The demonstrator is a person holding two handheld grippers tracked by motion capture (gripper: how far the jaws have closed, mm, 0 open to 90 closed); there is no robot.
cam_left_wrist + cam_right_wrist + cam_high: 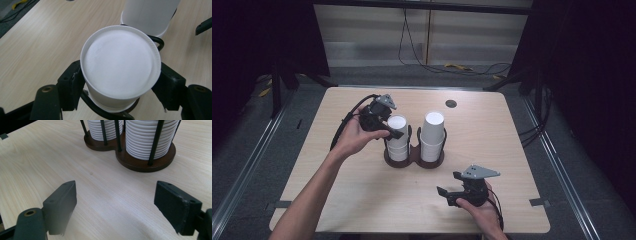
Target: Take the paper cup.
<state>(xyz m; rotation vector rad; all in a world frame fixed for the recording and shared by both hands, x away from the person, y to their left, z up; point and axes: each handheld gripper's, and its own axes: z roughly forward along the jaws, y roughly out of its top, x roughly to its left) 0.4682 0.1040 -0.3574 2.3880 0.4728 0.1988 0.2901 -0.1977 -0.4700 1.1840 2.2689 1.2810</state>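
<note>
The left hand-held gripper (120, 82) has its jaws pinching the top upside-down white paper cup (120, 66) of the left stack, in the dark wooden two-ring cup holder (414, 159) on the pale wooden bench (337, 190); the grasp looks made, so lifting comes next. That calls for a straight upward pull, clear of the black wire posts and the taller second white cup stack (432, 135); the right hand-held gripper (115, 205) hovers spread and empty near the bench's front edge.

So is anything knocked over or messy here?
No, nothing stands out. Both stacks of white cups stand upright in the dark holder. The left hand-held gripper is closed on the top cup of the left stack; nothing has spilled on the table.
</note>
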